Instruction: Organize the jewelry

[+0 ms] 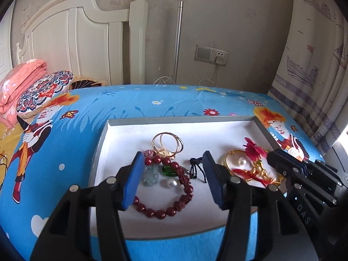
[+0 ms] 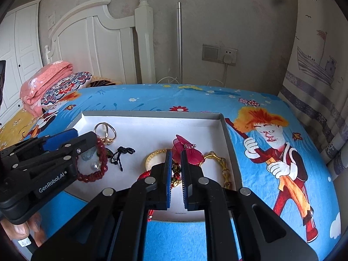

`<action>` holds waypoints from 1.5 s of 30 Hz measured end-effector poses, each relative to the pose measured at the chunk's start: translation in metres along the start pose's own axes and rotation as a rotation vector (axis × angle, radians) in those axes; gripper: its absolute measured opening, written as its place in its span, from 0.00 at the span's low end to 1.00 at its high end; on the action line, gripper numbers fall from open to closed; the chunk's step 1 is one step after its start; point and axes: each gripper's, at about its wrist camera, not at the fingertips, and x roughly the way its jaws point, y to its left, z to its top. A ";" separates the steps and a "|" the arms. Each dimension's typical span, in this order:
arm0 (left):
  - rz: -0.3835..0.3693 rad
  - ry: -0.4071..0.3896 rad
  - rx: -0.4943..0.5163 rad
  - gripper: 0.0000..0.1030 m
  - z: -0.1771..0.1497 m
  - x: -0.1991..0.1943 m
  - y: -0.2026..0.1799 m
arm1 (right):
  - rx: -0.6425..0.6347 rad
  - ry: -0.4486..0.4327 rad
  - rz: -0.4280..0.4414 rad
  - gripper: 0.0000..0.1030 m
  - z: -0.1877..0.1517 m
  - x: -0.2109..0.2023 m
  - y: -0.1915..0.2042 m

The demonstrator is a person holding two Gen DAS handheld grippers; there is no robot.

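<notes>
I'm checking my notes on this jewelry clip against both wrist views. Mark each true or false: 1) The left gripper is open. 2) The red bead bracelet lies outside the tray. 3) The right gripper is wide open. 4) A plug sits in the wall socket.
1) True: the left gripper is open above the red bead bracelet.
2) False: it lies inside the tray.
3) False: the right gripper is nearly closed.
4) True: a plug sits in the wall socket.
</notes>
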 end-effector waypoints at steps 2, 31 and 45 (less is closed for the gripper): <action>0.001 -0.007 -0.006 0.61 -0.002 -0.007 0.000 | 0.006 -0.003 -0.002 0.11 -0.001 -0.003 -0.001; 0.036 -0.085 -0.026 0.96 -0.080 -0.142 -0.033 | 0.089 -0.069 -0.053 0.65 -0.079 -0.121 -0.027; 0.103 -0.076 -0.024 0.96 -0.083 -0.136 -0.026 | 0.088 -0.068 -0.037 0.65 -0.080 -0.125 -0.031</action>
